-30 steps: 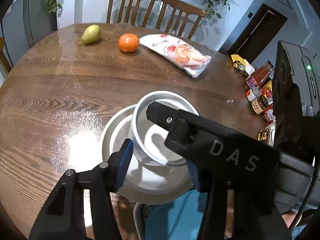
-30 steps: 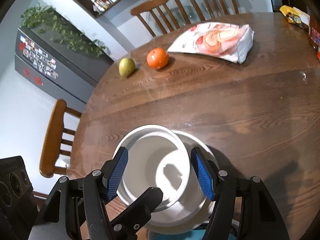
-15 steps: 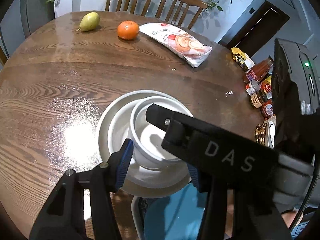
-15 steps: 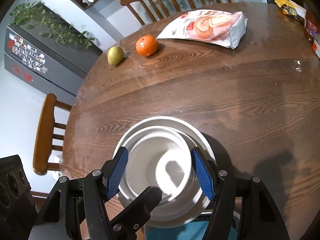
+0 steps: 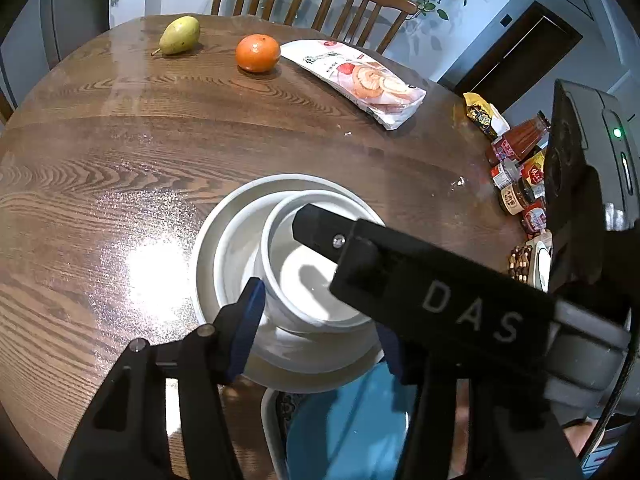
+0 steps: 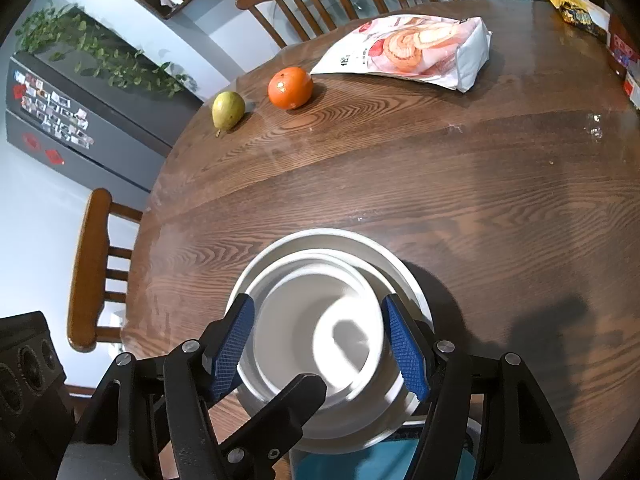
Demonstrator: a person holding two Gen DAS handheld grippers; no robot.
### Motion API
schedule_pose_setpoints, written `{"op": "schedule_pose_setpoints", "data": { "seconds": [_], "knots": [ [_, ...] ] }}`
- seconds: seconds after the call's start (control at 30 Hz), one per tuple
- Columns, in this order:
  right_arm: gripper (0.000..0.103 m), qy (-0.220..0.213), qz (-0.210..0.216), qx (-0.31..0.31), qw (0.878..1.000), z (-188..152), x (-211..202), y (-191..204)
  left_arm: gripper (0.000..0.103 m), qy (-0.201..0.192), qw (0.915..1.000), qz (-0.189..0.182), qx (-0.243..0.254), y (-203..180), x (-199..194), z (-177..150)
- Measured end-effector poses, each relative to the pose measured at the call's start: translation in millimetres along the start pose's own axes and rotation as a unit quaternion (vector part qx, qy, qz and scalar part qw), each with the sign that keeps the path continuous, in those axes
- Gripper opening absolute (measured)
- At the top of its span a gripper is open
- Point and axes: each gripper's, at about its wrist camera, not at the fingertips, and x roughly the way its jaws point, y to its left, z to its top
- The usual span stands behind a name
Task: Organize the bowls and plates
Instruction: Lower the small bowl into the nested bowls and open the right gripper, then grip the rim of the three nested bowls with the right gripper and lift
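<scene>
- The left gripper (image 5: 316, 320) straddles the small white bowl (image 5: 316, 276); its jaws are opening, the bowl between them, and the one blue pad in clear sight looks just off the bowl's wall.
- The right gripper (image 6: 320, 346) frames the same bowl (image 6: 320, 328) with blue pads on either side; whether those pads press the wall or stand just clear cannot be told from its view.
- The small bowl sits nested inside a wider white dish (image 5: 224, 248), off-centre toward the right rim as the left view shows it.
- Step in hand, as a judgement: the nesting is done and the release is under way.
- The next move calls for both grippers to let go fully and lift straight away, so the pads do not drag the bowl or tip the stack, which sits at the table's near edge.
- The table (image 5: 120, 140) is round, dark wood, with a bright glare beside the dish.
- Farther off lie a pear (image 5: 180, 35), an orange (image 5: 257, 53) and a snack bag (image 5: 360, 80); jars and sauce bottles (image 5: 516, 176) crowd the right edge.
- Wooden chairs (image 5: 360, 4) stand behind the table; a dark fridge topped with trailing plants (image 6: 72, 92) is seen in the right view.
</scene>
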Motion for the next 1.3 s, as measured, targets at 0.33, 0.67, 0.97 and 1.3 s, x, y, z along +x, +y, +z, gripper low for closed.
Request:
{"op": "schedule_pose_setpoints", "data": {
  "seconds": [0.33, 0.67, 0.97, 1.3],
  "knots": [
    [0.072, -0.013, 0.005, -0.004, 1.000, 0, -8, 1, 0.065, -0.019, 0.9997, 0.013, 0.009, -3, -6, -1],
    [0.077, -0.045, 0.007, -0.004, 0.999, 1, -31, 0, 0.083, -0.062, 0.9978, 0.017, 0.014, -4, -27, -1],
    [0.088, -0.087, 0.007, 0.000, 0.996, 4, -58, -9, 0.092, -0.091, 0.9953, 0.026, 0.021, -4, -40, -2],
    [0.101, -0.130, 0.034, -0.026, 0.991, 3, -78, -8, 0.093, -0.123, 0.9893, 0.064, 0.045, 4, -41, -11]
  ]
}}
